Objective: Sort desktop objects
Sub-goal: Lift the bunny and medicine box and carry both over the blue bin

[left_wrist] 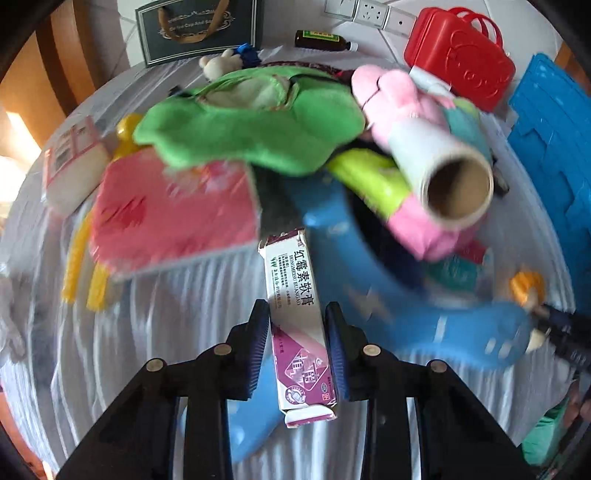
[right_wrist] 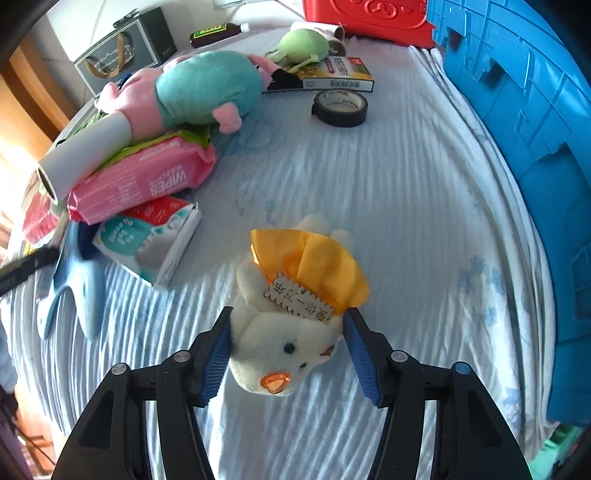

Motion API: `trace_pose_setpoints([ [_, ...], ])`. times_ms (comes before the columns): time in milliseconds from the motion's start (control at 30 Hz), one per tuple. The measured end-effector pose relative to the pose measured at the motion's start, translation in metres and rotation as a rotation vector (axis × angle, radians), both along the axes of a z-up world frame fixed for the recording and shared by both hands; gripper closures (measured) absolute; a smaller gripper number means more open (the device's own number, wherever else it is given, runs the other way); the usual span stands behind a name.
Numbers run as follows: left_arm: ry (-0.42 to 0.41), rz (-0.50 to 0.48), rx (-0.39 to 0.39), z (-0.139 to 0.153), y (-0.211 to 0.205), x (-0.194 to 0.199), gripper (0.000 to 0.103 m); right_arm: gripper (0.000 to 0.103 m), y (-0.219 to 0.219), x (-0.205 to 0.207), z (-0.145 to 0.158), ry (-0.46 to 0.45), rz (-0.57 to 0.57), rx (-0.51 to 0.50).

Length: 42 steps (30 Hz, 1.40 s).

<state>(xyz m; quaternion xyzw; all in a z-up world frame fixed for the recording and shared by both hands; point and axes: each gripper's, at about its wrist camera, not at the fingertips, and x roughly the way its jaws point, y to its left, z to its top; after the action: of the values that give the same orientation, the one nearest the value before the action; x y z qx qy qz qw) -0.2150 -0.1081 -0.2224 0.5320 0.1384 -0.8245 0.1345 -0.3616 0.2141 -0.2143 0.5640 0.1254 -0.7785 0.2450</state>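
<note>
In the left wrist view my left gripper [left_wrist: 297, 345] is shut on a long white and purple medicine box [left_wrist: 299, 321] and holds it above the striped cloth. Behind it lies a heap: a green plush [left_wrist: 251, 125], a pink plush [left_wrist: 402, 110], a cardboard roll [left_wrist: 447, 177], a pink wipes pack [left_wrist: 173, 214] and a blue plush [left_wrist: 406, 306]. In the right wrist view my right gripper [right_wrist: 288, 350] stands around a white plush bear [right_wrist: 284, 343] with a yellow ribbon [right_wrist: 314, 266]. Its left pad touches the bear; a small gap shows at the right pad.
A blue plastic crate [right_wrist: 517, 129] fills the right side. A red case [left_wrist: 461, 55], a dark gift bag [left_wrist: 199, 29] and a brown bottle [left_wrist: 325, 40] stand at the back. Black tape [right_wrist: 340, 107], a flat box [right_wrist: 332, 77] and a tissue pack [right_wrist: 151, 243] lie on the cloth.
</note>
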Motion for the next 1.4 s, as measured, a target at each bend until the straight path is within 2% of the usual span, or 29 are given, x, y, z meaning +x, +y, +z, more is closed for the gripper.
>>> trace_pose_setpoints([
  [100, -0.016, 0.0, -0.072, -0.001, 0.004, 0.02, 0.072, 0.03, 0.007, 0.0, 0.001, -0.003, -0.012, -0.023],
  [200, -0.006, 0.013, -0.063, -0.003, 0.0, 0.027, 0.071, 0.02, 0.013, -0.004, 0.004, 0.003, -0.044, -0.037],
  [367, -0.014, 0.053, -0.014, -0.013, -0.008, 0.026, 0.071, 0.02, 0.009, -0.006, 0.001, -0.017, -0.043, -0.017],
  [467, 0.005, 0.065, -0.002, -0.011, -0.009, 0.03, 0.075, 0.019, 0.006, -0.002, -0.007, -0.033, -0.032, 0.004],
  [533, 0.007, 0.062, -0.024, -0.006, -0.006, 0.031, 0.075, 0.04, 0.004, 0.0, -0.012, -0.033, -0.014, 0.027],
  [633, 0.041, 0.06, -0.058, 0.011, 0.003, 0.039, 0.075, 0.047, 0.002, 0.005, -0.007, -0.001, 0.002, 0.034],
  [667, 0.056, 0.062, -0.073, 0.02, 0.006, 0.042, 0.075, 0.054, 0.003, 0.007, -0.001, 0.018, 0.008, 0.02],
  [867, 0.172, 0.044, -0.148, 0.078, 0.031, 0.054, 0.075, 0.054, 0.005, 0.015, 0.043, 0.107, 0.026, -0.072],
  [1067, 0.299, -0.043, -0.185, 0.128, 0.06, 0.047, 0.075, 0.054, 0.009, 0.041, 0.104, 0.239, 0.001, -0.139],
  [1400, 0.52, -0.238, -0.16, 0.205, 0.115, 0.038, 0.075, 0.054, 0.021, 0.084, 0.212, 0.485, -0.073, -0.207],
])
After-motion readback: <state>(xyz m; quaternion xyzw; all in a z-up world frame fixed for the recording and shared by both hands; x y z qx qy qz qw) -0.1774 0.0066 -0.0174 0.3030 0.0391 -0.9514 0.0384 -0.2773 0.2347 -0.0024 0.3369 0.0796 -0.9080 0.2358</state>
